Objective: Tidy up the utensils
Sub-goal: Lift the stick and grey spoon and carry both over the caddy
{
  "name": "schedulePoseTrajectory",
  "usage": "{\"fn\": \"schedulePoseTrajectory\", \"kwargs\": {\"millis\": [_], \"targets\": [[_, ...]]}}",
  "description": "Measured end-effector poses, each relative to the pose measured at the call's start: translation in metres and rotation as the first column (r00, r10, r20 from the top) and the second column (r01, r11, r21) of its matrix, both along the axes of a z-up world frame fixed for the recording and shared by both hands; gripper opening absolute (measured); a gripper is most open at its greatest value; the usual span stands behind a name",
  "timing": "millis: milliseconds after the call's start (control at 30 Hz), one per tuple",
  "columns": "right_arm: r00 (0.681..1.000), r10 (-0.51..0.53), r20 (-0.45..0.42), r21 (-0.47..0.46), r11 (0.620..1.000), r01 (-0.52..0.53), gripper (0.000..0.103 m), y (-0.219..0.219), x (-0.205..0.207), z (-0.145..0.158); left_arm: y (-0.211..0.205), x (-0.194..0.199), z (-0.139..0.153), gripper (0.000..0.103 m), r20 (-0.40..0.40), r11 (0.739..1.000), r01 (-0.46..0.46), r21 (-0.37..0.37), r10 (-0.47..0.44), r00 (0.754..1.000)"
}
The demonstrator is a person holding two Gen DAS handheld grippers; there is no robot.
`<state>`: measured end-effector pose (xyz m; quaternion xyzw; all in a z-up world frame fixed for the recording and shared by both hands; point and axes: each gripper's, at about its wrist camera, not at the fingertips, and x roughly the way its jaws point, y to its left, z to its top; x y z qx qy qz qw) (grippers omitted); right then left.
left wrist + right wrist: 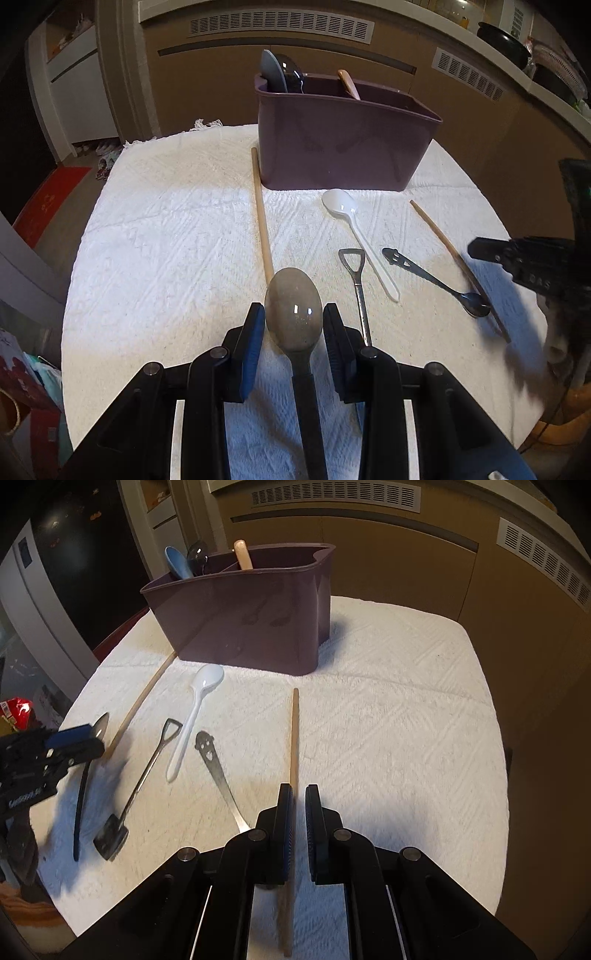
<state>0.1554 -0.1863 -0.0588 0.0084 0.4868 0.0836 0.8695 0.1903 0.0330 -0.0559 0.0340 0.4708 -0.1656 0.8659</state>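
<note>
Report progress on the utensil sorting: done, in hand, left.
Done: blue spoon, dark spoon and a wooden handle stand in the purple caddy. In hand: left gripper holds the grey spoon, right gripper a chopstick. Left on the cloth: second chopstick, white spoon, shovel-shaped spoon, face-handled spoon.

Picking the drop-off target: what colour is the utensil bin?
Dark purple bin, clearest in the right wrist view.

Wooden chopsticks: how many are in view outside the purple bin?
2. One wooden chopstick lies on the white cloth beside the purple plastic bin; the other chopstick is clamped in the right gripper. Others may hide inside the bin.
</note>
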Motion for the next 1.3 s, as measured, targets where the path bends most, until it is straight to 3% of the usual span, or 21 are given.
{"fn": "schedulePoseTrajectory", "kwargs": {"millis": [133, 333, 533, 633, 767, 1033, 1300], "targets": [[1.0, -0.011, -0.026, 0.032, 0.999, 0.012, 0.009, 0.003, 0.036, -0.005, 0.01, -0.01, 0.005, 0.029, 0.012, 1.0, -0.017, -0.017, 0.017, 1.0], [0.997, -0.019, -0.071, -0.033, 0.999, 0.017, 0.009, 0.016, 0.066, -0.02, 0.024, -0.012, 0.0, 0.029, -0.002, 0.998, -0.042, -0.054, 0.042, 0.999], [0.997, 0.007, -0.074, -0.093, 0.996, -0.014, 0.017, 0.031, 0.064, -0.023, 0.027, -0.012, -0.004, 0.029, -0.012, 0.996, -0.042, -0.077, 0.041, 0.999], [0.996, 0.02, -0.089, -0.085, 0.996, -0.027, 0.005, 0.036, 0.06, -0.022, 0.027, -0.014, -0.002, 0.029, -0.008, 0.996, -0.04, -0.081, 0.04, 0.999], [0.996, 0.036, -0.085, -0.056, 0.998, -0.041, 0.005, 0.038, 0.045, -0.018, 0.028, -0.019, 0.003, 0.029, 0.006, 0.996, -0.042, -0.077, 0.042, 0.999], [0.996, 0.089, 0.024, -0.009, 0.996, -0.089, 0.005, 0.046, -0.01, 0.025, 0.019, -0.03, 0.024, 0.029, 0.059, 0.997, -0.012, -0.075, 0.016, 0.998], [0.966, 0.123, 0.227, 0.022, 0.991, -0.132, 0.005, 0.041, -0.05, 0.103, 0.002, -0.043, 0.087, 0.029, 0.208, 0.996, 0.044, -0.08, -0.026, 0.978]]}}
